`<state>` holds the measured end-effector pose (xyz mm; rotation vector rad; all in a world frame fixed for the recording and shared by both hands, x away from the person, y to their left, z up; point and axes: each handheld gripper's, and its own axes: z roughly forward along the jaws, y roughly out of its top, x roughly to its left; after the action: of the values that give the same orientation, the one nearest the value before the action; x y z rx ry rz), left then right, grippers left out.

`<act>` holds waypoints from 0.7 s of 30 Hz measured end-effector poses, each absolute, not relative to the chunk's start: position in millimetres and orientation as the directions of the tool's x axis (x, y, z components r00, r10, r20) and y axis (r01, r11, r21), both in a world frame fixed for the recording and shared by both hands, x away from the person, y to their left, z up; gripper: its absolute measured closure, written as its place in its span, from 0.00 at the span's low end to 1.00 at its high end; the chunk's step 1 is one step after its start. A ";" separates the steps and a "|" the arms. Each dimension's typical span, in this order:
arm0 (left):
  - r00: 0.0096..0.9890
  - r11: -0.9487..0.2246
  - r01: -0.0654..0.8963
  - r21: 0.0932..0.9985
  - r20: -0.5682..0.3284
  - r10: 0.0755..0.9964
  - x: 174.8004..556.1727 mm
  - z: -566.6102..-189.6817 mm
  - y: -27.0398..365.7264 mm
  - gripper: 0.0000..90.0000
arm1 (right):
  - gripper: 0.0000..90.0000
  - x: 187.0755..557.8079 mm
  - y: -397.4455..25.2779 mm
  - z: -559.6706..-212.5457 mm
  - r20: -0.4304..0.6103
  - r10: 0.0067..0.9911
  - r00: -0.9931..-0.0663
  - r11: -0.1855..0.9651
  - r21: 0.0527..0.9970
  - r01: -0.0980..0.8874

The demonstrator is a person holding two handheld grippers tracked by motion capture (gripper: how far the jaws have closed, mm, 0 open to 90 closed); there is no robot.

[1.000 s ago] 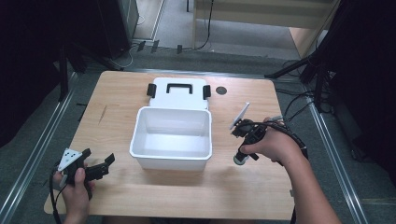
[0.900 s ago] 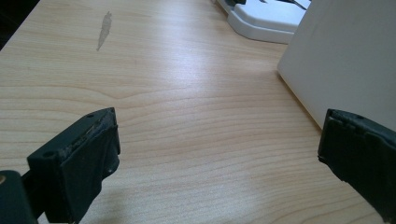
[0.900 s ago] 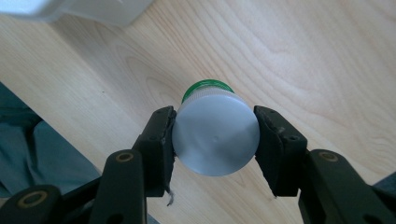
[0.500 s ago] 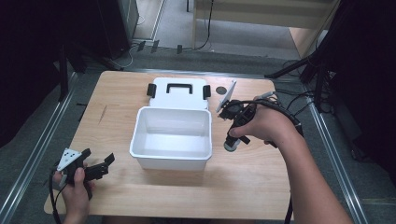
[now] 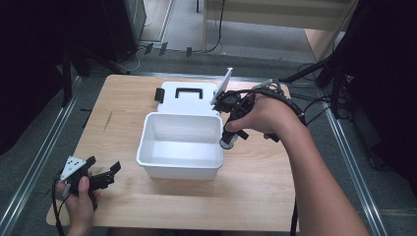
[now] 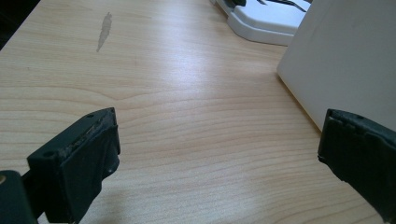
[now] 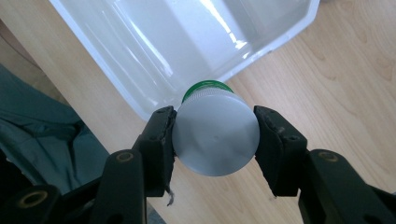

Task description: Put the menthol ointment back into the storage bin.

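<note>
The wooden table (image 5: 275, 187) carries a white plastic bin (image 5: 180, 147) at its middle, open and empty, with its white lid (image 5: 184, 93) lying flat just beyond the far wall, black handle up. Neither has shifted over the last second.

The right arm has. 1 second ago the right hand sat well off to the right of the bin; half a second ago it had swung up toward the lid's right corner; now the right gripper (image 5: 227, 142) hangs at the bin's right rim, tilted, and lower than before. Its jaws are clamped on a small bottle (image 7: 215, 138), 1 jaw on each side of the grey round end that faces the camera, a green band (image 7: 205, 87) showing behind it. In the right gripper view the bottle sits right over the bin's rim, wood to the right.

The left gripper (image 5: 109, 173) has stayed put at the near left corner, resting low by the table's edge, its jaws spread wide with nothing between them, bare wood ahead and the bin's wall to its right.
</note>
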<state>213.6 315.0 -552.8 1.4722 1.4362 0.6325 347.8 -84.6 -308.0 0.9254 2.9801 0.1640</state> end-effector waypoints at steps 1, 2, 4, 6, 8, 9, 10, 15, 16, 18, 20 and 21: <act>0.176 0.141 0.462 0.876 -0.246 0.953 213.6 -552.8 315.0 0.00 | 0.58 347.8 -84.6 -308.0 0.015 0.566 -0.824 0.819 0.105 0.564; 0.177 0.141 0.462 0.876 -0.246 0.953 213.6 -552.8 315.0 0.00 | 0.58 349.2 -77.9 -308.0 0.013 0.559 -0.829 0.822 0.119 0.556; 0.177 0.141 0.462 0.876 -0.246 0.953 213.6 -552.8 315.1 0.00 | 0.58 350.5 -71.0 -309.3 0.023 0.543 -0.839 0.831 0.128 0.542; 0.176 0.141 0.462 0.875 -0.247 0.953 213.6 -552.8 315.2 0.00 | 0.58 351.1 -65.1 -312.0 0.026 0.532 -0.846 0.838 0.129 0.530; 0.176 0.141 0.464 0.874 -0.247 0.953 213.6 -552.8 315.4 0.00 | 0.58 352.9 -59.7 -314.9 0.023 0.516 -0.856 0.848 0.125 0.514; 0.176 0.141 0.464 0.874 -0.247 0.953 213.6 -552.8 315.4 0.00 | 0.58 354.2 -56.9 -317.2 0.026 0.514 -0.858 0.849 0.128 0.513; 0.176 0.141 0.465 0.874 -0.248 0.953 213.6 -552.8 315.4 0.00 | 0.58 355.3 -55.5 -318.2 0.021 0.509 -0.860 0.852 0.126 0.508; 0.177 0.145 0.463 0.874 -0.251 0.952 214.1 -553.0 315.8 0.00 | 0.58 362.3 -48.9 -330.5 0.021 0.477 -0.879 0.870 0.132 0.476; 0.180 0.140 0.465 0.874 -0.247 0.952 213.9 -552.9 316.2 0.00 | 0.58 363.5 -47.8 -333.7 0.022 0.472 -0.881 0.873 0.128 0.471; 0.178 0.141 0.466 0.874 -0.249 0.952 214.0 -552.9 316.1 0.00 | 0.58 365.0 -45.6 -340.6 0.025 0.463 -0.886 0.878 0.127 0.462; 0.179 0.141 0.467 0.873 -0.250 0.952 213.9 -552.9 316.1 0.00 | 0.58 366.7 -43.7 -347.6 0.024 0.451 -0.892 0.885 0.123 0.450; 0.179 0.139 0.466 0.874 -0.247 0.952 213.9 -552.9 316.2 0.00 | 0.58 367.0 -43.2 -349.9 0.024 0.446 -0.895 0.887 0.123 0.445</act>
<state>213.9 316.2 -552.9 1.4767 1.4356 0.6269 367.0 -43.2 -349.9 0.7193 3.0466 0.1969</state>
